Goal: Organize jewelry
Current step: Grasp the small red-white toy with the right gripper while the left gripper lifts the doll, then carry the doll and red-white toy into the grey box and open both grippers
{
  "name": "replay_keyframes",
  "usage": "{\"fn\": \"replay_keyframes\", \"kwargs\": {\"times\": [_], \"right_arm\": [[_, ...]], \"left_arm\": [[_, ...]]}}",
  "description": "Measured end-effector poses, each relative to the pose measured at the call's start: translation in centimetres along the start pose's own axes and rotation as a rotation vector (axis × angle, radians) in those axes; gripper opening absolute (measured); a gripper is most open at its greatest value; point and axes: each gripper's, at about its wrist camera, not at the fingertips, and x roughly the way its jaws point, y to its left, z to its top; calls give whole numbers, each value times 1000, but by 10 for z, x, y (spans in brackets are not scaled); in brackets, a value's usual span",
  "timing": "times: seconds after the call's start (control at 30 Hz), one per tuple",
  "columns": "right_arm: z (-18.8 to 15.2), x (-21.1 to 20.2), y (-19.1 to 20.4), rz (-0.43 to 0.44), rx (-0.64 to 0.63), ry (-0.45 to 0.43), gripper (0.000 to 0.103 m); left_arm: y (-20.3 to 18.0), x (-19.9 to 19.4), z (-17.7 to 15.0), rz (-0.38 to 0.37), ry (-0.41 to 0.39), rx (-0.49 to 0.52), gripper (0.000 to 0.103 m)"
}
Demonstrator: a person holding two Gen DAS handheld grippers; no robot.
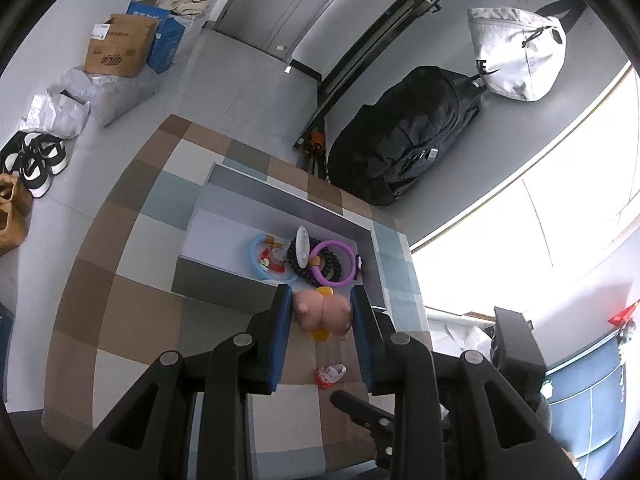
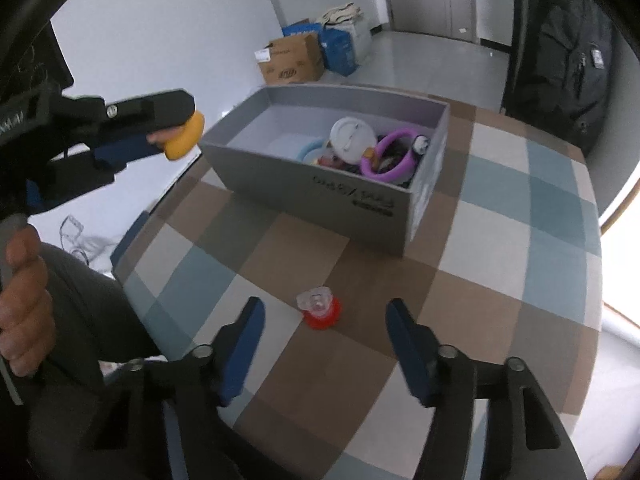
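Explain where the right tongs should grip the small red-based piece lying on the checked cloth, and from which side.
Grip the red base, its widest, flattest part, coming from above with one pad on each side. The clear top is narrower and looks slippery. The right tongs are open and already straddle it.

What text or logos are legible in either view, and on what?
Grey box, front wall: dark print, seen upside down and blurred, unreadable.
Brown carton: oval logo and white sticker, too small to read.
Blue carton: white characters, unreadable.
White bag: black letters, only "E" shows.
Nothing else readable.
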Motion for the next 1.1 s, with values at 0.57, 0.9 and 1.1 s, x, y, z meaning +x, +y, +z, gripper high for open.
{"fn": "replay_keyframes", "kwargs": {"times": [0.57, 0.9, 1.1], "right_arm": [[8, 18, 9, -46, -15, 33, 18], [23, -6, 15, -21, -5, -77, 18], [35, -15, 19, 21, 0, -121, 18]], "left_arm": [[2, -4, 5, 6, -12, 8, 24], [0, -3, 11, 21, -28, 22, 24], [2, -2, 16, 27, -35, 17, 24]]}}
